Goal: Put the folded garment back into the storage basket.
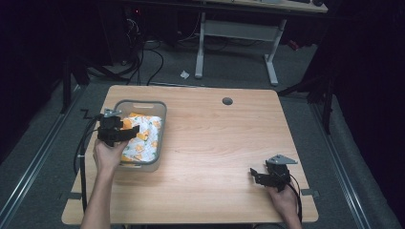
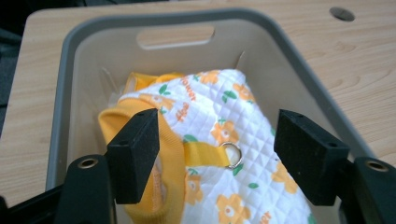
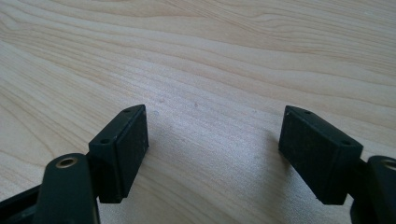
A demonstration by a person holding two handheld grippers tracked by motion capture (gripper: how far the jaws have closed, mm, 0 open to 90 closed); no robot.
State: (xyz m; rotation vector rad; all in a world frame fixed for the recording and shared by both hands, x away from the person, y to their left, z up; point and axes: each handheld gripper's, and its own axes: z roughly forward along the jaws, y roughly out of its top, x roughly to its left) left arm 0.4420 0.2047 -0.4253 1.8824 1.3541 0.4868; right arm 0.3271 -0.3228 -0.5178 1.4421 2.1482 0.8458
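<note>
garment: white quilted fabric piece with orange flower print and yellow ribbed trim [image 2: 219,140], folded inside the grey bin; a yellow strap with a small metal ring [image 2: 232,154] lies across its top
bin: grey rectangular plastic bin with a slot handle [image 1: 162,110], sits at the left part of the light wood worktop [image 1: 219,143], near its left edge
garment in high view: same piece [image 1: 143,138] takes up most of the bin floor
left gripper: black two-jaw gripper [image 2: 217,149], held over the near end of the bin, pointed into it; in the high view [image 1: 125,133] it hangs over the garment's left side
left jaws: wide open, one either side of the strap and ring; the left one sits close against the yellow trim, can't tell if it touches; nothing pinched between them
left hand: [image 1: 106,155] at the bin's near-left corner, forearm coming in from the bottom edge
right gripper: black two-jaw gripper [image 3: 212,140], low over bare worktop at the near right; high view [image 1: 255,175] has it well apart from the bin
right jaws: wide open, empty, bare wood grain between them
right hand: [image 1: 282,195] near the worktop's near-right corner
cable port: round grey grommet hole [image 1: 227,101] at the far side of the worktop, apart from the bin
</note>
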